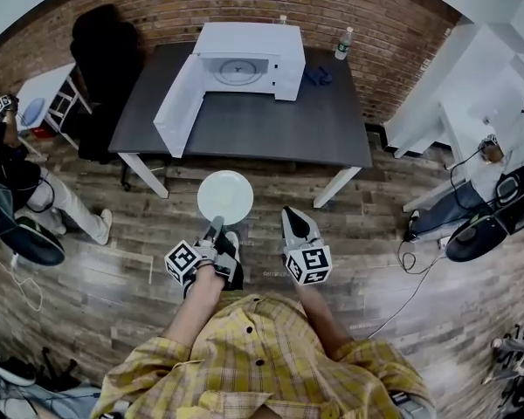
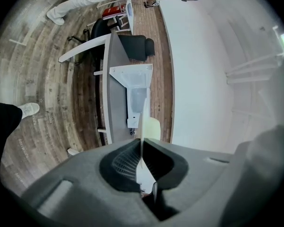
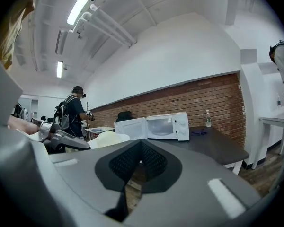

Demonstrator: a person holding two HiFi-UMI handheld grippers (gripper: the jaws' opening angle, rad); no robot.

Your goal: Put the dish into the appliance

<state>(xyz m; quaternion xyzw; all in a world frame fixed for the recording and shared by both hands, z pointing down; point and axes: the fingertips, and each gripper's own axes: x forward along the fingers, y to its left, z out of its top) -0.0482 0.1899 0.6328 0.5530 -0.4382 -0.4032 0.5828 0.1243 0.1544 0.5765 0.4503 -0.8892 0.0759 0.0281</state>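
A round white dish (image 1: 225,196) hangs over the wood floor in front of the table, and my left gripper (image 1: 216,227) is shut on its near rim. In the left gripper view the dish (image 2: 143,126) runs edge-on between the pads. My right gripper (image 1: 293,218) is held beside it on the right, shut and empty; its tips meet (image 3: 141,144). The white microwave (image 1: 249,63) stands at the back of the dark table (image 1: 288,129) with its door (image 1: 180,103) swung open to the left. From the right gripper view I see the dish (image 3: 106,138) and microwave (image 3: 156,126).
A water bottle (image 1: 343,43) and a blue cloth (image 1: 318,75) sit on the table right of the microwave. A black chair (image 1: 100,46) stands at the table's left. People stand or sit at both sides; white desks (image 1: 472,103) are at the right.
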